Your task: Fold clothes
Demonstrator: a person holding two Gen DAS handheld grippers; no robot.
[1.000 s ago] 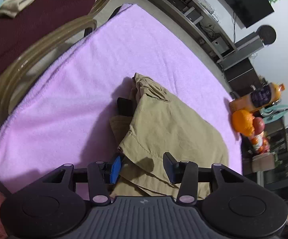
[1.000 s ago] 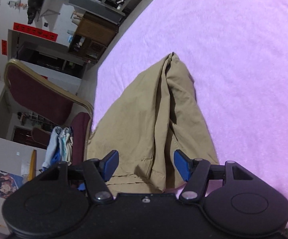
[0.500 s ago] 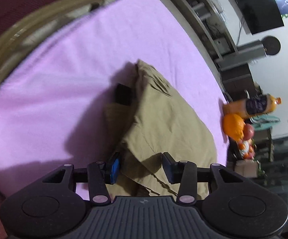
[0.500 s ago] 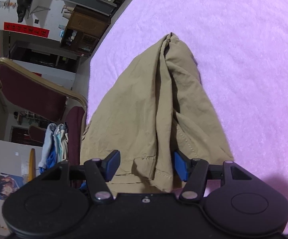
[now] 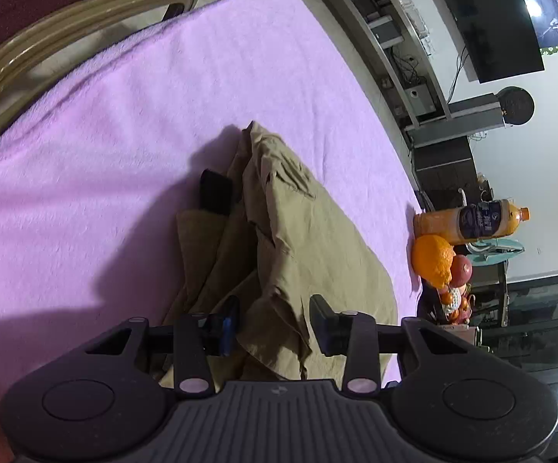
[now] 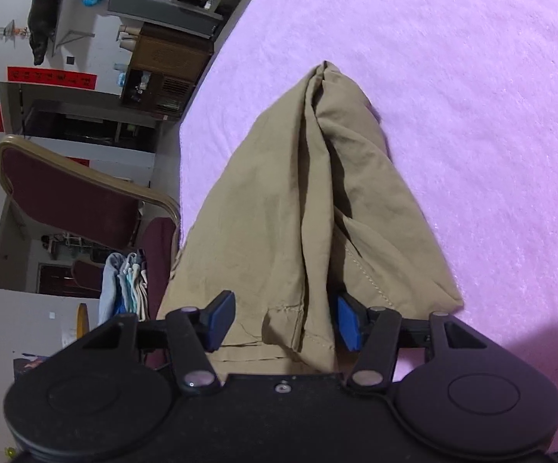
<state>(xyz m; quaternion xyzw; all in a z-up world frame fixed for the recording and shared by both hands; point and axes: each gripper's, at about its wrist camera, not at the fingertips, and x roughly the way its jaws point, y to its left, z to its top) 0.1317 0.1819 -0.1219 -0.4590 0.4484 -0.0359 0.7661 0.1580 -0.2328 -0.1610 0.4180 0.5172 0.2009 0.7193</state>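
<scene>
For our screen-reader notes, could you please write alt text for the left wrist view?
A rumpled khaki garment lies on a pink blanket, bunched between the open jaws of the left gripper. An orange and juice bottle sit at the blanket's edge.

The cloth's (image 5: pixel 309 239) near hem runs under the left claw (image 5: pixel 275 322), hidden. Beyond it, a dark object (image 5: pixel 215 196) is half buried in folds.

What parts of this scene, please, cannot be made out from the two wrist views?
- Left wrist view: the khaki garment's near edge is hidden behind the left gripper.
- Left wrist view: a dark object beside the garment is half covered by cloth; what it is cannot be told.
- Left wrist view: the orange bottle's label is too small to read.
- Right wrist view: the garment's hem disappears under the right gripper, so any grip cannot be judged.
</scene>
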